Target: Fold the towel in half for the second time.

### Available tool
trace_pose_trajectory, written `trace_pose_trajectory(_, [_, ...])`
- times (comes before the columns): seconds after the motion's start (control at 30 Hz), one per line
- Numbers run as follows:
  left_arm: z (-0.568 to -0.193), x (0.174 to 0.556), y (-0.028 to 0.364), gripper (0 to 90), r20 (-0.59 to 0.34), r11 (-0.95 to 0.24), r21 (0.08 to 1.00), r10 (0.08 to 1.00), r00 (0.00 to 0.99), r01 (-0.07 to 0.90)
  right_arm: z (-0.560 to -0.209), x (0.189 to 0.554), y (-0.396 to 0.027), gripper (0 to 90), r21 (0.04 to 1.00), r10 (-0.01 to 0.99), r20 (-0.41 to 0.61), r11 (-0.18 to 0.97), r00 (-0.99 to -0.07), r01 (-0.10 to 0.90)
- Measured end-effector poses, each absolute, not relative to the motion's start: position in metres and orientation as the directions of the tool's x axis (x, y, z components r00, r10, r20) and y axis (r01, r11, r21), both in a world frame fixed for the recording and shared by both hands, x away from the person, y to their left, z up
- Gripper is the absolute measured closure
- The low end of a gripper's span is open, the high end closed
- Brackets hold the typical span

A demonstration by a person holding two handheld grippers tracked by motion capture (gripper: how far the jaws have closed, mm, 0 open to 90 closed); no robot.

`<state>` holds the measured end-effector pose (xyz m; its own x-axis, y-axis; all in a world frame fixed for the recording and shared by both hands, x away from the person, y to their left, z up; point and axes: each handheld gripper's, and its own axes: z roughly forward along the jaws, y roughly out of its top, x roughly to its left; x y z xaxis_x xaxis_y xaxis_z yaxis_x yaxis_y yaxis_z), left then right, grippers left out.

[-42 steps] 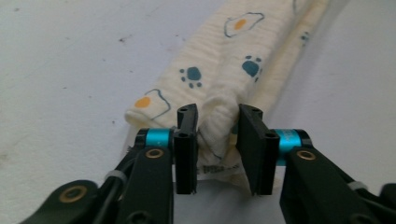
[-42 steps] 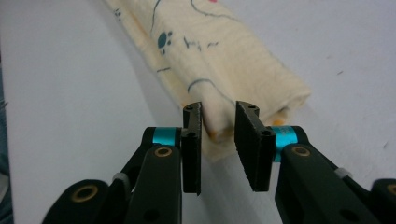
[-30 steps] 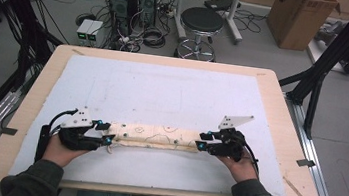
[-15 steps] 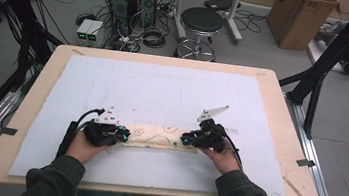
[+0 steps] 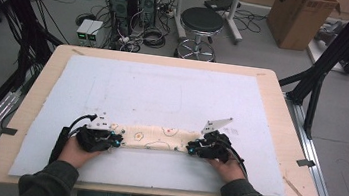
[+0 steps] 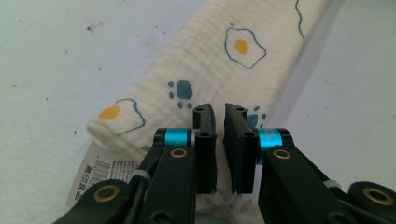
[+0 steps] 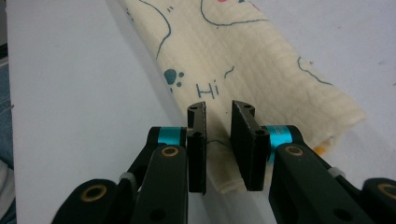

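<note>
Cream cotton cloth [image 5: 157,138], folded into 1 long narrow strip and printed with fried eggs and blue paw marks, lies across the near part of a white foam board [image 5: 163,91] on a wooden table [image 5: 283,99]. A person holds 2 grippers, 1 at each end of the strip.

In the left gripper view, the left gripper [image 6: 220,114] has its jaws nearly together, having just been closing, with a pinch of the cloth's edge between the pads. In the right gripper view, the right gripper [image 7: 220,108] has also just been closing; its jaws are a little wider (a narrow gap remains), and the cloth's corner sits between them, though whether the pads press it is unclear.

To do this step well, I judge both grips should catch all the folded layers, then lift evenly so the strip stays taut. 1 paper tag [image 6: 100,165] with a barcode peeks from the left end.
</note>
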<state>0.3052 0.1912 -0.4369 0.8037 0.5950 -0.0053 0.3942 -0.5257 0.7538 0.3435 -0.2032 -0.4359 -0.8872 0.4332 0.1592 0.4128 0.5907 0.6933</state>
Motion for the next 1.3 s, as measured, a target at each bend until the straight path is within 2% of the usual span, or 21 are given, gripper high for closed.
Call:
trace_pose_trajectory(0.2, [-0.439,0.302,0.192,80.2,0.014,-0.519,0.771,0.593,0.805,0.369,-0.438,0.339,-0.205,73.9,0.712,0.431,0.121,0.59,-0.894,0.381])
trace_pose_trajectory(0.3, [-0.434,0.301,0.194,72.7,0.003,-0.49,0.794,0.593,0.805,0.359,-0.435,0.339,-0.203,69.0,0.716,0.419,0.125,0.59,-0.899,0.374])
trace_pose_trajectory(0.43, [-0.423,0.305,0.198,61.7,-0.005,-0.446,0.827,0.603,0.798,0.342,-0.416,0.342,-0.203,63.7,0.766,0.422,0.096,0.547,-0.902,0.337])
trace_pose_trajectory(0.5, [-0.419,0.309,0.199,59.2,-0.006,-0.432,0.837,0.607,0.794,0.337,-0.41,0.348,-0.203,60.2,0.775,0.439,0.094,0.531,-0.893,0.343])
trace_pose_trajectory(0.6, [-0.421,0.314,0.197,55.7,-0.022,-0.435,0.823,0.618,0.786,0.365,-0.409,0.358,-0.203,54.3,0.778,0.459,0.106,0.515,-0.882,0.361])
trace_pose_trajectory(0.7, [-0.429,0.317,0.197,49.2,-0.026,-0.473,0.786,0.619,0.785,0.399,-0.418,0.366,-0.201,49.1,0.739,0.477,0.108,0.548,-0.872,0.391])
trace_pose_trajectory(0.87, [-0.434,0.317,0.199,45.8,-0.039,-0.476,0.773,0.624,0.781,0.419,-0.429,0.363,-0.198,45.3,0.685,0.481,0.074,0.612,-0.874,0.395])
trace_pose_trajectory(1.0, [-0.437,0.317,0.2,42.5,-0.043,-0.479,0.77,0.62,0.783,0.422,-0.431,0.359,-0.198,44.2,0.688,0.476,0.049,0.621,-0.878,0.375])
trace_pose_trajectory(1.3, [-0.44,0.314,0.2,42.6,-0.017,-0.491,0.775,0.613,0.79,0.397,-0.439,0.352,-0.203,43.6,0.722,0.461,0.011,0.61,-0.887,0.326])
